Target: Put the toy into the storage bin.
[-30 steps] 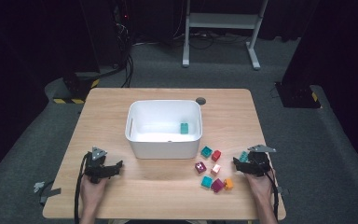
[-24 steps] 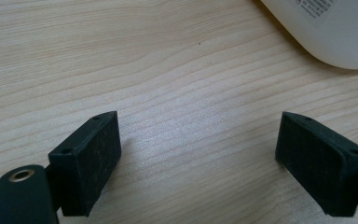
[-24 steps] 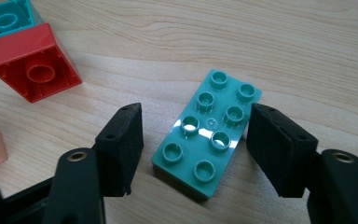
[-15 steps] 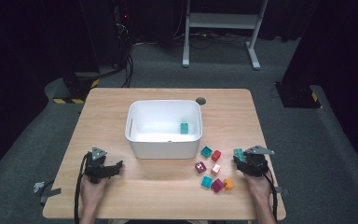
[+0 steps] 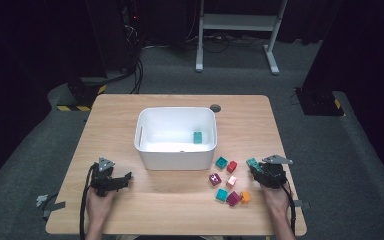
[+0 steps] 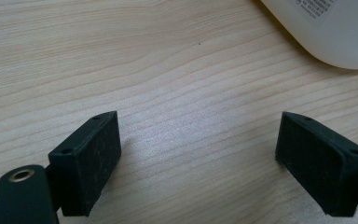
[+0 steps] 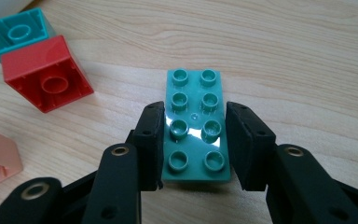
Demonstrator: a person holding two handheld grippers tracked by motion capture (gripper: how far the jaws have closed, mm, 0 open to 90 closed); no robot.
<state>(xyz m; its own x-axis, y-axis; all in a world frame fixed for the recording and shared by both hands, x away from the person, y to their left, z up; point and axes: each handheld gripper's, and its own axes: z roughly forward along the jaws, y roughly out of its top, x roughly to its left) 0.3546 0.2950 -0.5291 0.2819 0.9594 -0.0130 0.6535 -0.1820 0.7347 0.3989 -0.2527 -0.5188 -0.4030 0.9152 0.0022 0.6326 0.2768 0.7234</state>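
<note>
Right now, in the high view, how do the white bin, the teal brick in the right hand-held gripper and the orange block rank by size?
1. white bin, by far the largest.
2. teal brick, small; the gripper covers part of it.
3. orange block, looks about alike, so these two stay unranked.

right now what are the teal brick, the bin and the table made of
Teal brick: looks like hard glossy plastic; a bright glare sits among its moulded studs.
Bin: probably smooth white plastic, with rounded moulded corners and a thin rim.
Table: wood or wood-look laminate, matte; printed or real grain, can't tell which.
</note>
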